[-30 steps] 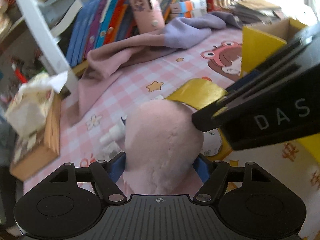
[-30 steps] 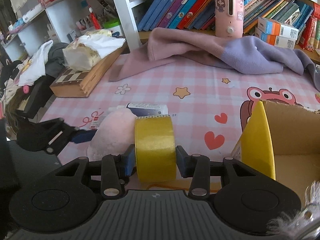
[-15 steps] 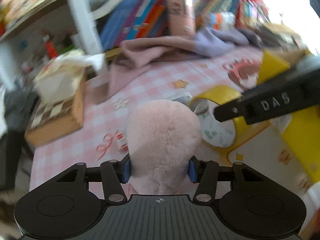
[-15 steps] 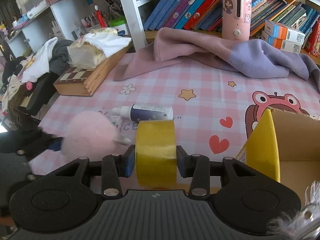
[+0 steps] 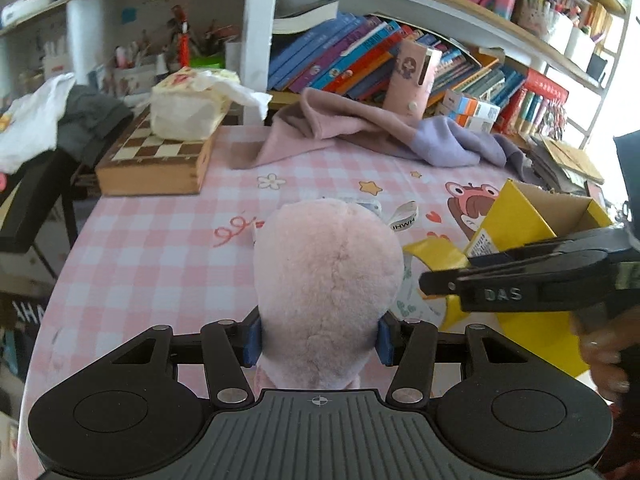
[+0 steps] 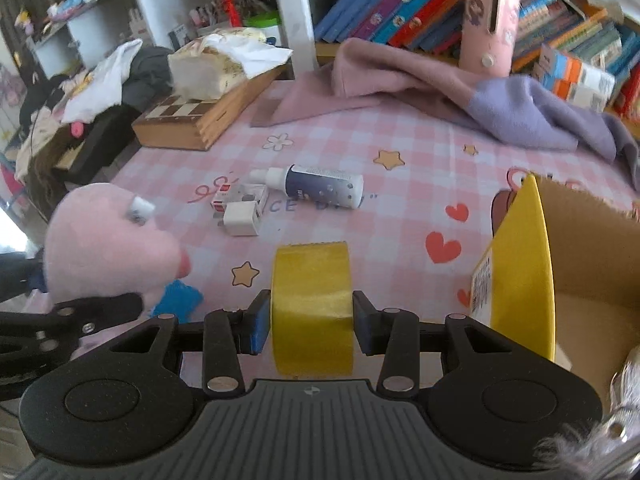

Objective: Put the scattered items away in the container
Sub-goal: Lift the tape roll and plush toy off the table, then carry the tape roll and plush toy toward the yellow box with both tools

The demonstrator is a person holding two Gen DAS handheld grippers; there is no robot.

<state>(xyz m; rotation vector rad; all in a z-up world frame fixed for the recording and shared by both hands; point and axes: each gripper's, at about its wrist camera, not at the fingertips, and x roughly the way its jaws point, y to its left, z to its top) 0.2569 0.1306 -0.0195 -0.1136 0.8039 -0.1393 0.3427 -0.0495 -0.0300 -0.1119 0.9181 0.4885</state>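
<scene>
My left gripper is shut on a pink plush toy, held above the pink checked tablecloth; the toy also shows at the left of the right wrist view. My right gripper is shut on a roll of yellow tape, just left of the open yellow cardboard box. The box shows in the left wrist view with the right gripper's body in front of it. A dark blue bottle with a white cap, a white charger cube and a small red-and-white pack lie on the cloth.
A wooden chess box with a tissue pack sits at the back left. A pink and purple blanket lies along the back by a bookshelf. A pink upright device stands there. The table's left edge drops off.
My left gripper has lifted the pink plush toy and drawn it back to the left, uncovering the bottle and small items. My right gripper keeps the tape roll and has risen slightly.
</scene>
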